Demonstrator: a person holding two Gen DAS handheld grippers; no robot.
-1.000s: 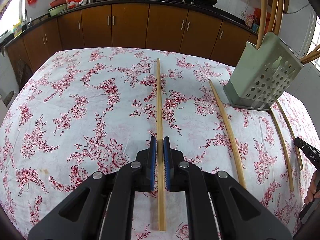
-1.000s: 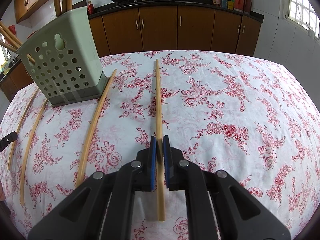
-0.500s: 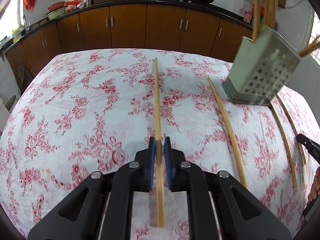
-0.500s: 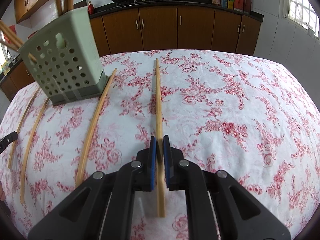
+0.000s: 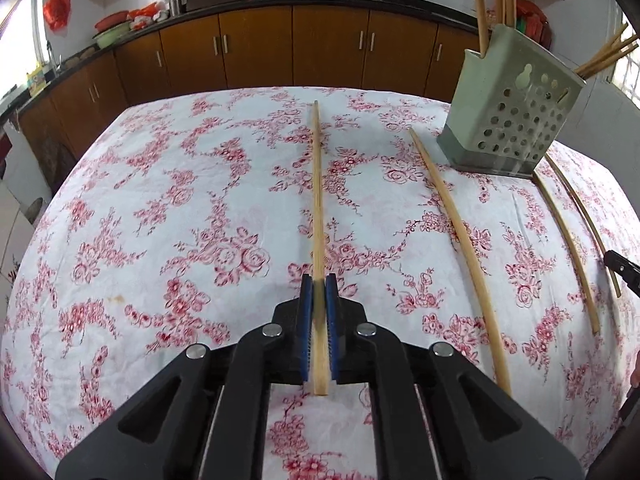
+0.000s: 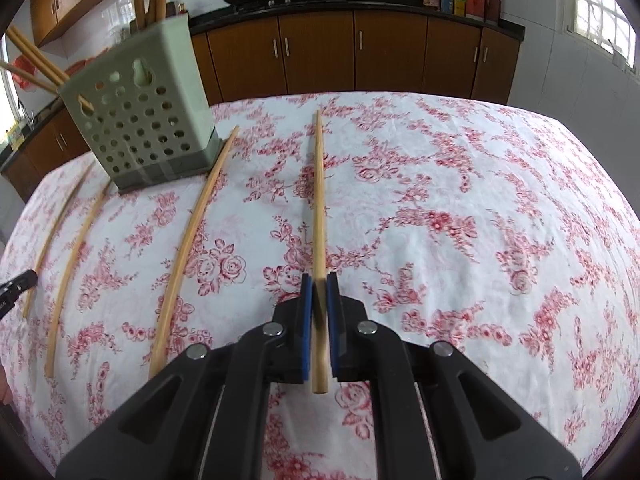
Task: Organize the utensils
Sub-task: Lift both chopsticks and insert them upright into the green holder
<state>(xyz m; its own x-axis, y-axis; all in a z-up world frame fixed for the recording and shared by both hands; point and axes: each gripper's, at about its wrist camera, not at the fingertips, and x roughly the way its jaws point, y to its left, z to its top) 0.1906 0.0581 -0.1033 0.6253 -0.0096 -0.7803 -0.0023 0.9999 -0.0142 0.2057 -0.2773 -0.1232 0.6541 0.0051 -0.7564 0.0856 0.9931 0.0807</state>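
My left gripper (image 5: 319,286) is shut on a long wooden chopstick (image 5: 317,184) that points forward over the floral tablecloth. My right gripper (image 6: 319,284) is shut on another wooden chopstick (image 6: 319,192), also pointing forward. A pale green perforated utensil holder (image 5: 512,116) stands at the far right in the left wrist view and at the far left in the right wrist view (image 6: 144,116), with several chopsticks standing in it. Three loose chopsticks lie on the cloth by the holder: one (image 5: 460,240) near its front, two (image 5: 568,248) beyond it.
The table (image 5: 160,220) is covered with a white cloth with red flowers. Brown kitchen cabinets (image 5: 328,48) and a dark counter with woks run along the back wall. The tip of the other gripper (image 5: 622,268) shows at the right edge.
Both grippers have lifted a little with their chopsticks still held. The view has shifted slightly towards the holder. The loose chopsticks have not moved.
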